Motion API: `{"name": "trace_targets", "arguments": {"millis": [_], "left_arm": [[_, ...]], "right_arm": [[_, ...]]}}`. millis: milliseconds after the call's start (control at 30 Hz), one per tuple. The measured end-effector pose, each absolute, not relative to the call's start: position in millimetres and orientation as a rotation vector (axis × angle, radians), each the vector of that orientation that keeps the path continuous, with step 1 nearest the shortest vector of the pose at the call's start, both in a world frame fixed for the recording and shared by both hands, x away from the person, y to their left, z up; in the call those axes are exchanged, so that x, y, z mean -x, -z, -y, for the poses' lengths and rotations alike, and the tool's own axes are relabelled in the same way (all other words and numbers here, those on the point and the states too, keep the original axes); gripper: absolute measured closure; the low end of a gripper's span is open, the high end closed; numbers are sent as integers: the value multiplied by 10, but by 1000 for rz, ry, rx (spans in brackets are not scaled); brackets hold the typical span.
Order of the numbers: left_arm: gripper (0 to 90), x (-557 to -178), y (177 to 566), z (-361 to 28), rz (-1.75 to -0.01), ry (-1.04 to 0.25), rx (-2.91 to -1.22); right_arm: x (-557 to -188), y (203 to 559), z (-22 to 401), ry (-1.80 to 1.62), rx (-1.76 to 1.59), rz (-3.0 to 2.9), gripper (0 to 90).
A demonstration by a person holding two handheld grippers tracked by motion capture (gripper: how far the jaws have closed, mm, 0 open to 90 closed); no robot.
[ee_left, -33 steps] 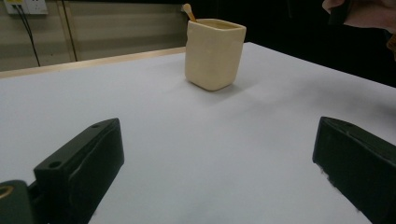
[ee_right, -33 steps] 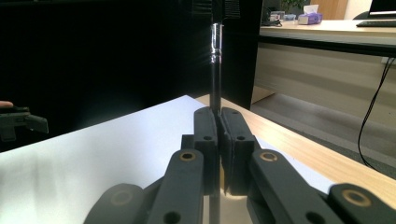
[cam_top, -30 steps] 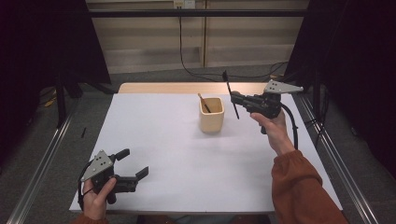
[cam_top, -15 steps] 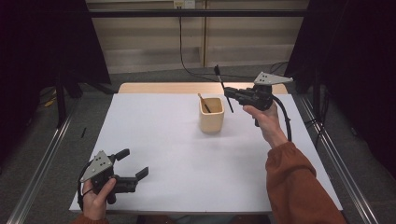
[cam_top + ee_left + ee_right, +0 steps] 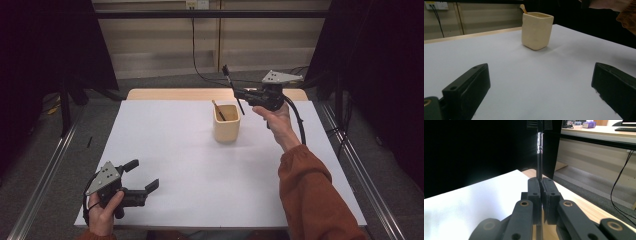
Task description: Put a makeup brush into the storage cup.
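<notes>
Brush (image 5: 233, 92), thin and dark with a metal band near its upper end, is clamped in my right tool (image 5: 245, 94); the jaws are closed tight on its handle, as the right gripper view shows, where the shaft (image 5: 539, 152) rises straight up out of the pressed-together pads. In the high view I hold it in the air at the far right of the white table (image 5: 190, 165), just beside and above the cream cup (image 5: 226, 123), with the brush tilted so that its upper end leans left and away and its lower tip hangs near the cup's right rim. I cannot tell whether that tip touches the cup.

That cup stands upright toward the far middle of the table and has a wooden-handled stick (image 5: 218, 110) leaning inside it; from the left gripper view its tip (image 5: 523, 8) pokes up above the cup (image 5: 537, 30).

My left tool (image 5: 142, 185) rests low at the near left corner of the table, well apart from the cup, with its jaws spread wide and nothing between them.
</notes>
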State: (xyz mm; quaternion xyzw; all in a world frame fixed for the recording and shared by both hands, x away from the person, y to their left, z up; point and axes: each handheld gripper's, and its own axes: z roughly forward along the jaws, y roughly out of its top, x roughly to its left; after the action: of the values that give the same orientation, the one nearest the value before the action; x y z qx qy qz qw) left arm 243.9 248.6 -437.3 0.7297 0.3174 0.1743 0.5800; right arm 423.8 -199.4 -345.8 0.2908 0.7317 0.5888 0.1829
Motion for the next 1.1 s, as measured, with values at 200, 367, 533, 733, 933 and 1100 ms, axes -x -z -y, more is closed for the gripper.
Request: {"name": "trace_targets", "arguments": {"millis": [200,367,533,733,933,1100], "left_arm": [[19,-2439,4371,-2484,-737,-407,-1714],[19,-2439,4371,-2485,-736,-406,-1718],[19,-2441,4372,-2488,-736,-406,-1715],[19,-2441,4371,-2492,-735,-406,-1715],[19,-2439,4371,-2492,-737,-406,-1715],[19,-2439,4373,-2493,-738,-408,-1711]], "right_arm": [[-4303,3539,1907,-1666,-833,-2073,861],[-4351,3549,1861,-1661,-838,-2080,861],[-4383,3525,1793,-1662,-828,-2081,861],[-4429,3580,1761,-1651,-841,-2091,861],[-4453,3625,1746,-1647,-847,-2092,861],[-4460,3685,1735,-1656,-848,-2095,861]]}}
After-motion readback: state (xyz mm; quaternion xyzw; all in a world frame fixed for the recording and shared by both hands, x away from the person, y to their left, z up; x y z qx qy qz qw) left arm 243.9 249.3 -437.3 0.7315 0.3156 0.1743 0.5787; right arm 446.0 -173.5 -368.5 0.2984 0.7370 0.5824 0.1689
